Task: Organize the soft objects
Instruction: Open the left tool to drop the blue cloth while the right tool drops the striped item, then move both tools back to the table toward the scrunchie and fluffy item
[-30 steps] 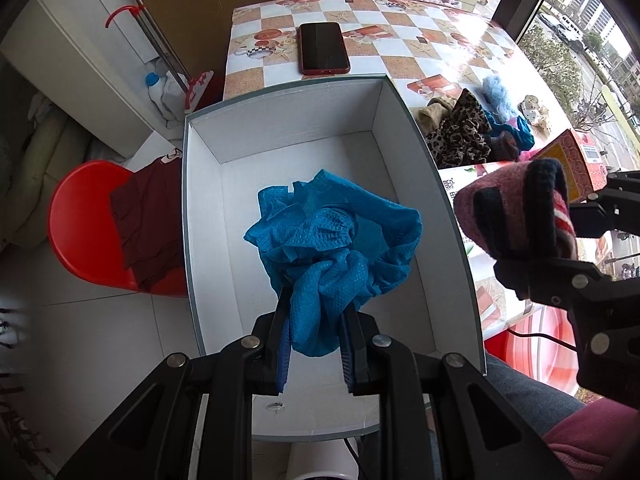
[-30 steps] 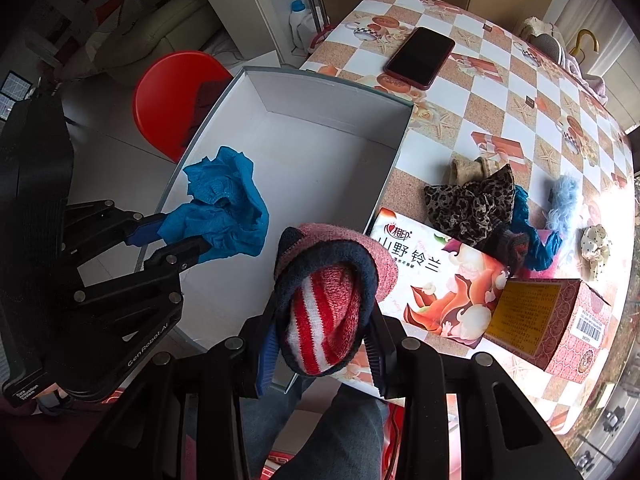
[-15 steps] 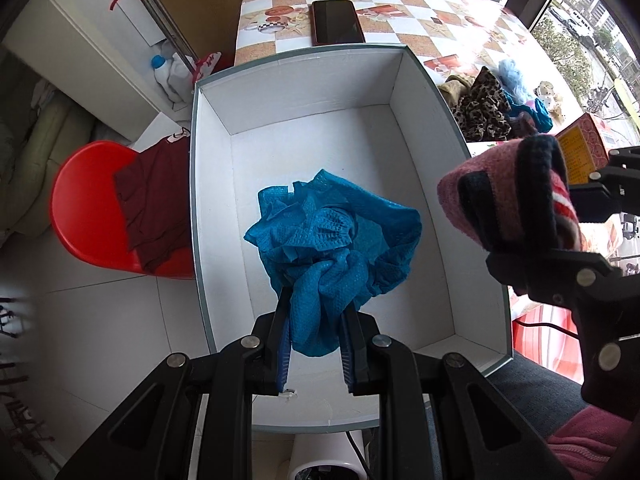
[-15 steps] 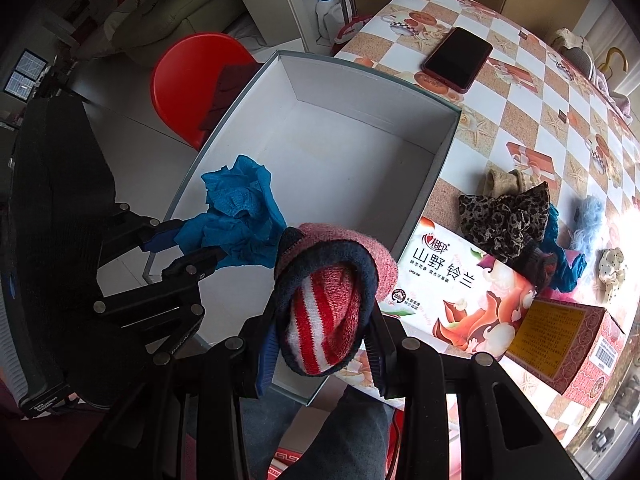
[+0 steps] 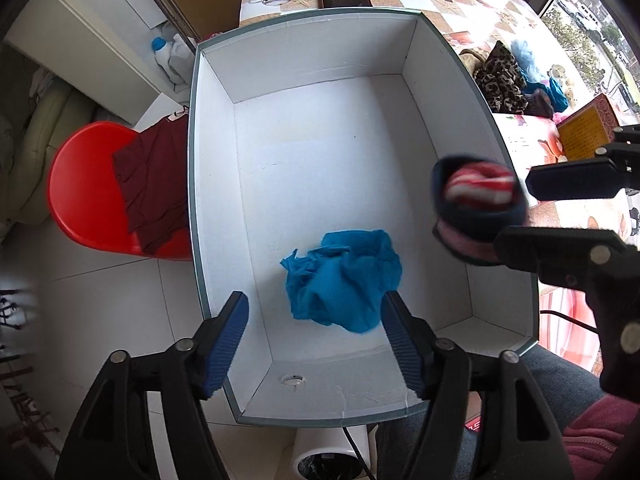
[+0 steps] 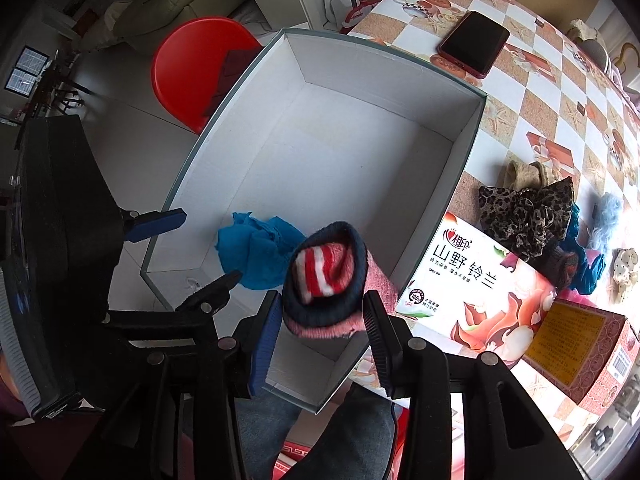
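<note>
Between my left tongs [image 5: 314, 344], just spread wide, the blue cloth [image 5: 342, 280] lies loose in the white box [image 5: 312, 148], while my right tongs [image 6: 320, 326], just easing, barely pinch the rolled sock [image 6: 328, 276], which could tumble past the near rim.

Daylight enters from the window [image 5: 588, 28] at far right, washing out the tabletop [image 6: 568, 92] there with glare. The white box [image 5: 320, 168] interior is evenly bright with soft corner shadows. Fisheye bending curves straight edges; corners fall black. The rolled sock [image 5: 478, 204] is motion-blurred in the left view.
</note>
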{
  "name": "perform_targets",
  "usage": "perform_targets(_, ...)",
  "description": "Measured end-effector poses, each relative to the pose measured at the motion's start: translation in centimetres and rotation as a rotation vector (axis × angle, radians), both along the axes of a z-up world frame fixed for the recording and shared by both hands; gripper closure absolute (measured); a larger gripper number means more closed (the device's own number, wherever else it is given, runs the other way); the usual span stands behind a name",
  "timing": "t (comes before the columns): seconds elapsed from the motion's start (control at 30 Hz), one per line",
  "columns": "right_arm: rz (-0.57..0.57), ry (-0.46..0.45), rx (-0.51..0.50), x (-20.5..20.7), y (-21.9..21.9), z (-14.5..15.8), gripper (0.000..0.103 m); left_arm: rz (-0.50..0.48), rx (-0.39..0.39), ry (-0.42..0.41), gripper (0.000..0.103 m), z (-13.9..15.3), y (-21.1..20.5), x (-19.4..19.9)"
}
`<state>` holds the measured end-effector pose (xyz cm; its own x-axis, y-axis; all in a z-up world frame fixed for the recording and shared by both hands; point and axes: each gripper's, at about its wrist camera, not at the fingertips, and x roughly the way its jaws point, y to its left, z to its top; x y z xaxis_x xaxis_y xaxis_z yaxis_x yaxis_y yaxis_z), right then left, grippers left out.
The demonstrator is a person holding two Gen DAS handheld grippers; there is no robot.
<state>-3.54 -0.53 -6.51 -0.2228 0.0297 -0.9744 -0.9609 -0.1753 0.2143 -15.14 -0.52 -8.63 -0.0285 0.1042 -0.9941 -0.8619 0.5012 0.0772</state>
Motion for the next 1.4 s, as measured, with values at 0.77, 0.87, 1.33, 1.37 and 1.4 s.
perform_targets(0.77,-0.3,0.067,0.152,9.3,1.4,7.2,0.0,0.011,0.066,-0.192,0.0,5.7,3.2,3.3)
perform_targets(0.87,-0.389,0.072,0.196,13.4,1.4,9.5,0.0,-0.032,0.093,-0.211,0.0,7.4,4.1,5.6)
perform_targets(1.33,-0.93,-0.085,0.079,37.2,-4.8,5.2,0.0,-0.232,0.008,-0.225,0.0,7.2,8.3,22.6)
perform_targets(1.37,-0.939,-0.086,0.059,38.0,-5.2,4.2,0.0,-0.249,-0.01,-0.215,0.0,6.6,8.7,24.3)
perform_targets(1.4,-0.943,-0.09,0.038,38.8,-5.1,3.1,0.0,-0.266,-0.027,-0.201,0.0,6.0,8.9,26.1)
